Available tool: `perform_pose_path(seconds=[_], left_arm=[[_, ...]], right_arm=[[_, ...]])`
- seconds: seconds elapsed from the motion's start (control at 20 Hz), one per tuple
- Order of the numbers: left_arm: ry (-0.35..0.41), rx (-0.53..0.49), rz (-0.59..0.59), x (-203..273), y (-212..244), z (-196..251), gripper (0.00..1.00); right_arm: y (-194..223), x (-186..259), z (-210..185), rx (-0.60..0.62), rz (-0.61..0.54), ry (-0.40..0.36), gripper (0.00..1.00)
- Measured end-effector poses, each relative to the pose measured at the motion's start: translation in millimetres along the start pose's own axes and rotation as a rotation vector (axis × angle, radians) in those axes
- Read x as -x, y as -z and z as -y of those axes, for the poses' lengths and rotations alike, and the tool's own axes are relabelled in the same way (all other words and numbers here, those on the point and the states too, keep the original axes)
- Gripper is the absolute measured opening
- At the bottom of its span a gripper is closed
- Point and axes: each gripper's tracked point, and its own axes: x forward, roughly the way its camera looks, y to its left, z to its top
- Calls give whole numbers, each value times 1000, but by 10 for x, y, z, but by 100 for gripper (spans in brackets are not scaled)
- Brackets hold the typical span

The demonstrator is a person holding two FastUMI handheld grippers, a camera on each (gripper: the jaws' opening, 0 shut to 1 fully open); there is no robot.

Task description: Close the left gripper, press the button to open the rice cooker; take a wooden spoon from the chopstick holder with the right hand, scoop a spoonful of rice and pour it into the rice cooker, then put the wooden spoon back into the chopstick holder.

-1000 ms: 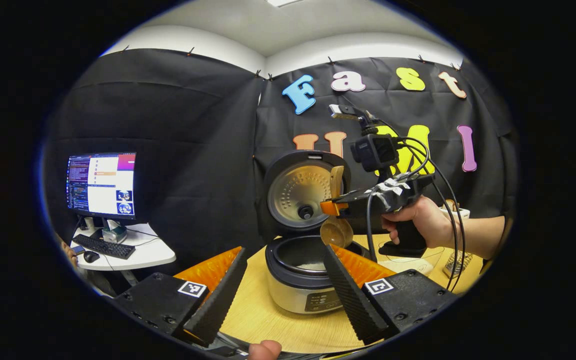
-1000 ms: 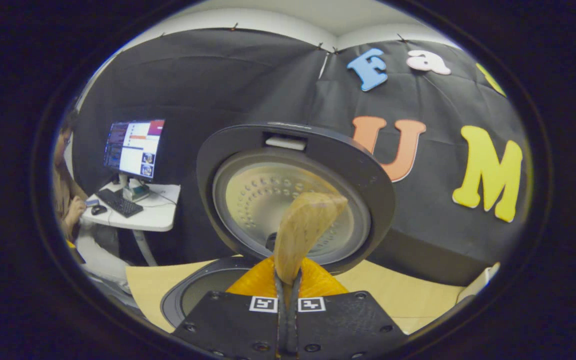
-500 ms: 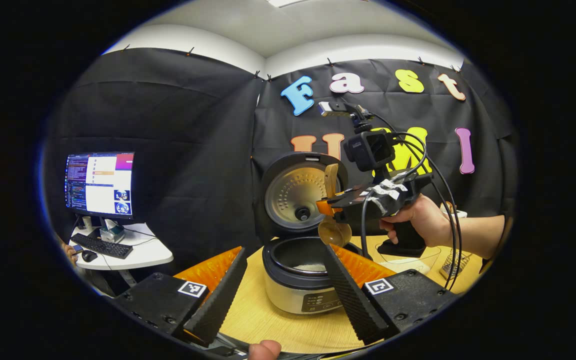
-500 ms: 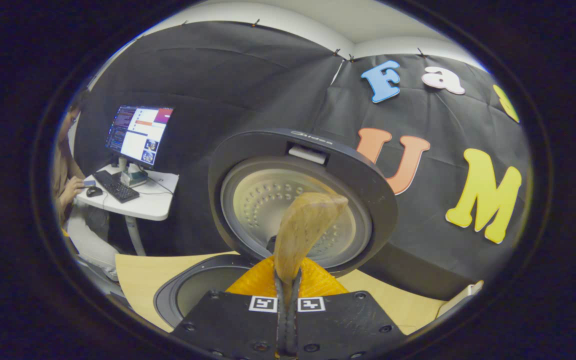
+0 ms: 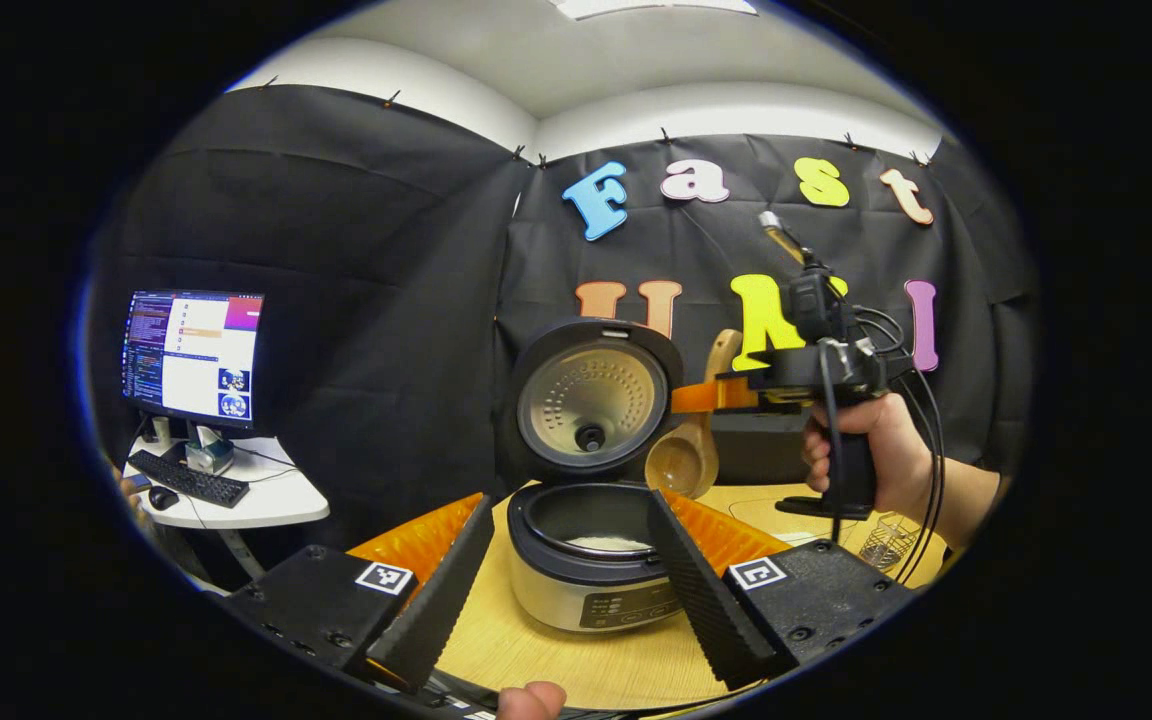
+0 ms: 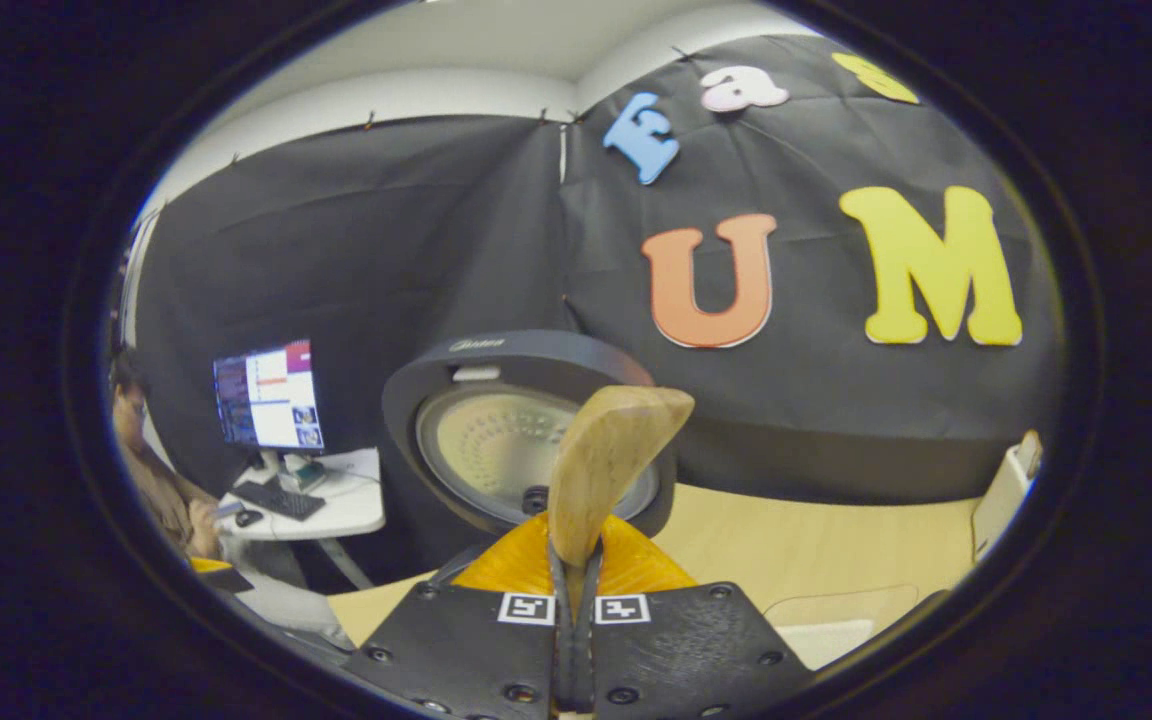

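The cooker (image 5: 591, 560) stands open on the table (image 5: 576, 660), its lid (image 5: 591, 405) tipped up behind the pot, and a low layer of white rice (image 5: 608, 543) lies in the pot. To the right of the lid and above the pot's right rim, the right gripper (image 5: 706, 397) pinches the spoon (image 5: 688, 450) by the handle, its fingers pressed together on the wood; the spoon hangs bowl down, just beside the lid and clear of the pot. A hand (image 5: 881, 455) holds that gripper's grip, with cables looping over it. In the right gripper view the spoon (image 6: 606, 460) handle rises from between the closed fingers of the right gripper (image 6: 576, 590), with the lid (image 6: 516, 440) beyond and to its left. The left gripper (image 5: 566, 575) sits in front of the cooker with its fingers spread wide, one on each side of the pot and touching nothing. A wire holder (image 5: 886, 545) and a clear container (image 5: 796, 515) stand on the table to the right of the cooker, below the hand. Far to the left of the cooker a monitor (image 5: 191, 355) and a keyboard (image 5: 181, 480) rest on a white desk (image 5: 236, 505), where a person (image 6: 161, 490) sits.
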Motion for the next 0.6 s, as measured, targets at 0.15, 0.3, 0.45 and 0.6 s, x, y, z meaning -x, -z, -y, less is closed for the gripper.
perform_pose_path(seconds=[0.15,0.3,0.45,0.6], left_arm=[[34,-4,0,-15,-7,156,99],[71,-13,-3,-31,-12,339,99],[96,-27,-3,-26,-16,486,99],[114,-39,4,-35,-22,603,94]], right_arm=[[-62,375,263,-104,33,15,0],[-90,781,603,-181,61,49,1],[-128,1157,996,-238,101,91,0],[-22,1568,1426,-276,131,166,0]])
